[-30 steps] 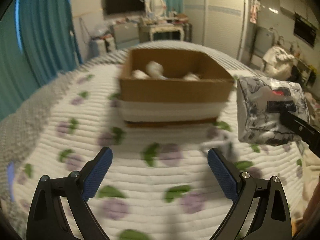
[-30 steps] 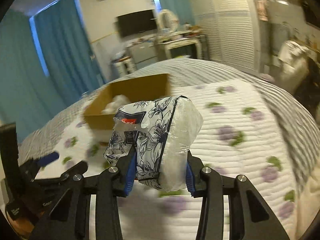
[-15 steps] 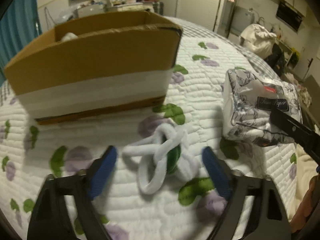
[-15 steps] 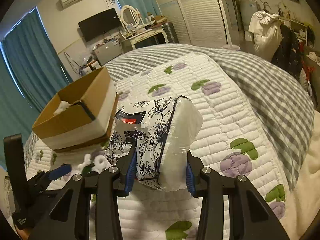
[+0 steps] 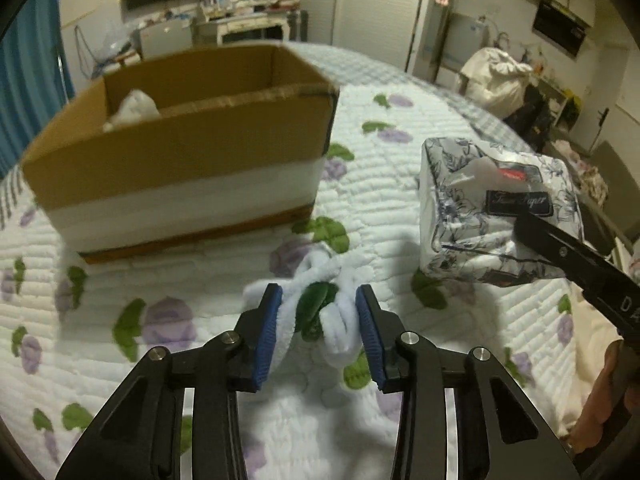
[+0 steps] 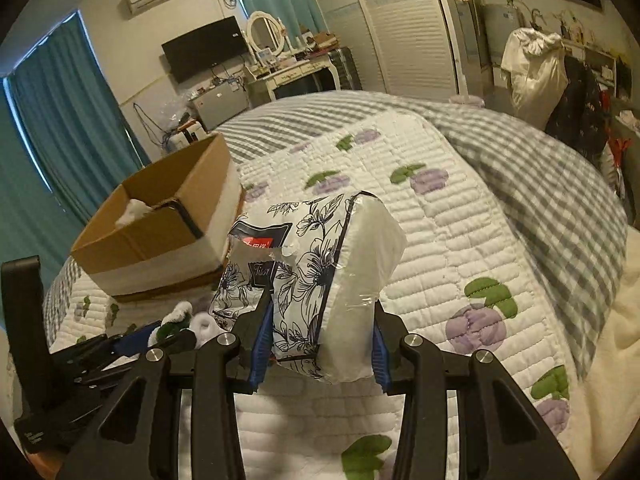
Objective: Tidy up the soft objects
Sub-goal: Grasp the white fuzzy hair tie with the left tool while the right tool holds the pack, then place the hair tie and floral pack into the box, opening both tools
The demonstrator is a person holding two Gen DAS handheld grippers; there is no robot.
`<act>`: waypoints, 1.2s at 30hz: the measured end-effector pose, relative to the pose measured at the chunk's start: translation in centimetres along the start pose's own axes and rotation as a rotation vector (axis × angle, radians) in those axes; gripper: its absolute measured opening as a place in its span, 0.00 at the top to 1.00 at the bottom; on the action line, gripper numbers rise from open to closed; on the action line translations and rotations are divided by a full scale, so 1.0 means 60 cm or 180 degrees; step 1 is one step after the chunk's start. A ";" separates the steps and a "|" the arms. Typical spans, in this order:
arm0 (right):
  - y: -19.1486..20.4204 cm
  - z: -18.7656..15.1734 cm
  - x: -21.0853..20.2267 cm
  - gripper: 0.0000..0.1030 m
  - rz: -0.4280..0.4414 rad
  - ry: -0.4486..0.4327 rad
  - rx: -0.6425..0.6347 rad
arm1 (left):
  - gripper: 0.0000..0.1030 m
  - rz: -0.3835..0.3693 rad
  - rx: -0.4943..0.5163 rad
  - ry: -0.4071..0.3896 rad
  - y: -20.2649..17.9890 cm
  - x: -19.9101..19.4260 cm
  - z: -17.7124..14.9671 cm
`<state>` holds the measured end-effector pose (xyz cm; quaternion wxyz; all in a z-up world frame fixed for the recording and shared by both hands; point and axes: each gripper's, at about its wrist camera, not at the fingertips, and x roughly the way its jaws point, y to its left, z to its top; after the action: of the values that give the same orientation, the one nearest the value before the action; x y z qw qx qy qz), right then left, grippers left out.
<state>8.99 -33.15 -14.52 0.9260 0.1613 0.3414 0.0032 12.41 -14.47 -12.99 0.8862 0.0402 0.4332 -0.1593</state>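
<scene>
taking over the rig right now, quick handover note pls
Left claw: closed around the white fluffy loop, which lies on the quilt in front of the cardboard box.
Right claw: shut on the tissue pack, held above the quilt to the right of the box.
Done: at least one white soft thing already sits in the box.
Left: lift the loop into the box, then drop in the tissue pack, probably the same way.

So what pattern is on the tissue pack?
The tissue pack has dark blue flowers on white, with a dark label. Best seen in the right wrist view.
</scene>
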 end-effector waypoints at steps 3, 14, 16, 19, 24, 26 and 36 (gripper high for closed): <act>0.016 0.008 -0.030 0.60 0.0048 -0.0098 -0.0022 | 0.64 0.0032 0.0017 -0.0131 0.003 -0.039 0.006; 0.108 0.052 -0.135 0.60 0.0216 -0.0462 -0.0294 | 0.64 0.0188 0.0154 -0.0765 0.024 -0.191 0.051; 0.129 0.070 -0.142 0.60 0.0258 -0.0517 -0.0367 | 0.64 0.0223 0.0166 -0.0859 0.033 -0.212 0.064; 0.166 0.105 -0.140 0.60 0.0334 -0.0583 -0.0480 | 0.64 0.0300 0.0173 -0.1005 0.055 -0.231 0.091; 0.231 0.170 -0.094 0.60 0.0467 -0.0630 -0.0632 | 0.64 0.0431 0.0166 -0.1123 0.097 -0.217 0.147; 0.252 0.191 -0.063 0.60 0.0504 -0.0600 -0.0645 | 0.64 0.0476 0.0179 -0.1125 0.115 -0.198 0.167; 0.302 0.222 0.164 0.60 0.0740 -0.0053 -0.0526 | 0.64 0.0580 0.0147 -0.0862 0.192 -0.040 0.222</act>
<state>26.87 -18.81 -5.74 0.9323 0.1231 0.3113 0.1373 24.77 -5.76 -3.60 0.9461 0.0777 0.3005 -0.0921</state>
